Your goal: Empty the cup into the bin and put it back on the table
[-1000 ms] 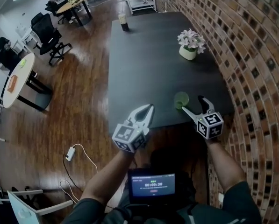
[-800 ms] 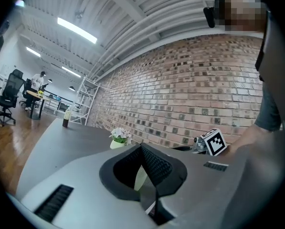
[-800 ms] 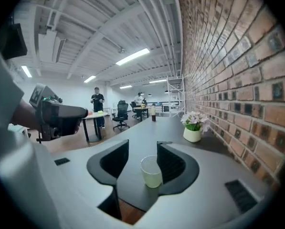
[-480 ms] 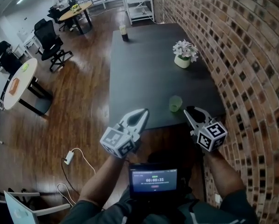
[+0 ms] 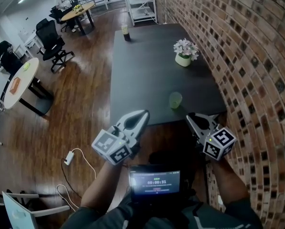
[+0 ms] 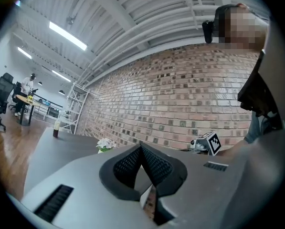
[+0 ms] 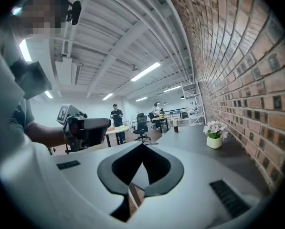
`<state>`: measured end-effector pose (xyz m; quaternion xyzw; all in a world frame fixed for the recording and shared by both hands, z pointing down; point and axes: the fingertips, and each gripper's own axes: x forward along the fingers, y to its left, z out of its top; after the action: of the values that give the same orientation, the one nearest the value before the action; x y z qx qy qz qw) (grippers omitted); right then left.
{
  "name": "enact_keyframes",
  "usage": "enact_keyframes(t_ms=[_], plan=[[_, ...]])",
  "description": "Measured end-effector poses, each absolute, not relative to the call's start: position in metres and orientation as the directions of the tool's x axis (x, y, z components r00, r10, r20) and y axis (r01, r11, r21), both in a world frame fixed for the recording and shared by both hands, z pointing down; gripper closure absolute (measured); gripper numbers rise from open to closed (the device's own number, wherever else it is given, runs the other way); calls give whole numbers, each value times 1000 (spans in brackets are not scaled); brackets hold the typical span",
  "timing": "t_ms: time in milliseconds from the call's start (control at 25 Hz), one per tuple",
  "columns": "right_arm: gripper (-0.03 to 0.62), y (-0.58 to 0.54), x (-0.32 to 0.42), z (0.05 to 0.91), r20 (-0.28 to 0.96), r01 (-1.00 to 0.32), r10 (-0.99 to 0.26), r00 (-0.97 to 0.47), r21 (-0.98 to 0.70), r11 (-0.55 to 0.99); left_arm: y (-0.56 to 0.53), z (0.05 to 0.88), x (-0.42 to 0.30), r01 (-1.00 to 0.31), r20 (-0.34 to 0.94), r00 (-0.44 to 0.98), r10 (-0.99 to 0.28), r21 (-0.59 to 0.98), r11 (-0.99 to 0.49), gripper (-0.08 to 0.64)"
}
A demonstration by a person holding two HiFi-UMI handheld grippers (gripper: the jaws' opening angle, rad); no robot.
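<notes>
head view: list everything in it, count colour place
table: 1, black, along the brick wall
cup: 1, green, upright near the table's near edge
flower pot: 1, white with pale flowers, table's right side
bottle: 1, dark, table's far end
brick wall: 1, brown, right
shelf: 1, white, beyond the table
round tables: 2, white at left, wooden far back
office chairs: at least 2, black, upper left
people: 2, by the round tables
cable: 1, white, on the floor
screen: 1, dark, at the person's chest
left gripper: 1, grey, shut, empty
right gripper: 1, grey, jaws just closed, empty
</notes>
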<state>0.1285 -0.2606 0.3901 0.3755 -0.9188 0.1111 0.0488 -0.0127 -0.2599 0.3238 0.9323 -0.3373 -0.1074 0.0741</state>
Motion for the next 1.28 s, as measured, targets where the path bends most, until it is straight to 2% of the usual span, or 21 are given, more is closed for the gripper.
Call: enact_keyframes(t_ms=[280,800,1280], plan=[[592,-245,125,391,168,-669,-648,-743,-172,723,-248,325,-12,-624,-151,741,-655,206,-754,566],[594,-250,128,390,191,-680,-653,-732,-161,715,-247,319,7,-575,-136,794,-592,148,-805,566],[594,-256,127,390,197,-677,-648,-735,-162,718,-250,323,11,-574,-123,799,-589,138,-807,566]])
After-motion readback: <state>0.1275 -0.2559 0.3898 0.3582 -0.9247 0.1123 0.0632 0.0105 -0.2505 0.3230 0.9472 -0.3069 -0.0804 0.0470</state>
